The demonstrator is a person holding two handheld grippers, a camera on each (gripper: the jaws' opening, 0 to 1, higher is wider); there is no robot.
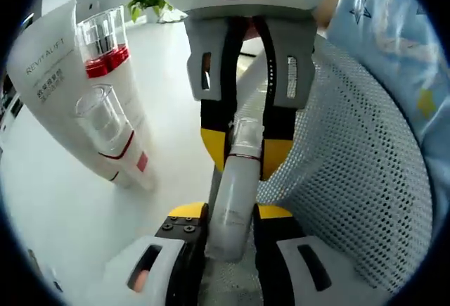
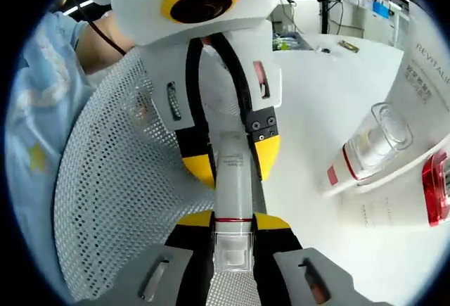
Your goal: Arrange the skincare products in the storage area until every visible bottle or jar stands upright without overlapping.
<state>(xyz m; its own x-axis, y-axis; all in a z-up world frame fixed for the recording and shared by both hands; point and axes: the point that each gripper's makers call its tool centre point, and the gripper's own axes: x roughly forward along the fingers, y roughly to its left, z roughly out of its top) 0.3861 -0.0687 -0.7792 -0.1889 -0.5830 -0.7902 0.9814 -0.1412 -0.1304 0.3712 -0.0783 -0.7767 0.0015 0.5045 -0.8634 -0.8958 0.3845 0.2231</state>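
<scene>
Grippers left [image 1: 228, 230] and right [image 2: 233, 230] both clenched on one slim bottle [image 1: 232, 204] beside mesh basket [image 1: 365, 179], open white table [image 1: 63, 207] alongside

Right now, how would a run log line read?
left tongs: shut on tube | right tongs: shut on tube | white mesh basket beside

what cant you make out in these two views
- Left gripper view: the held tube's lower end is hidden between the left gripper's jaws.
- Both views: the mesh basket's inside is hidden by its wall and the grippers.
- Right gripper view: the red-capped bottle is cut off by the edge.
- Left gripper view: small print on the white box is unreadable.
</scene>
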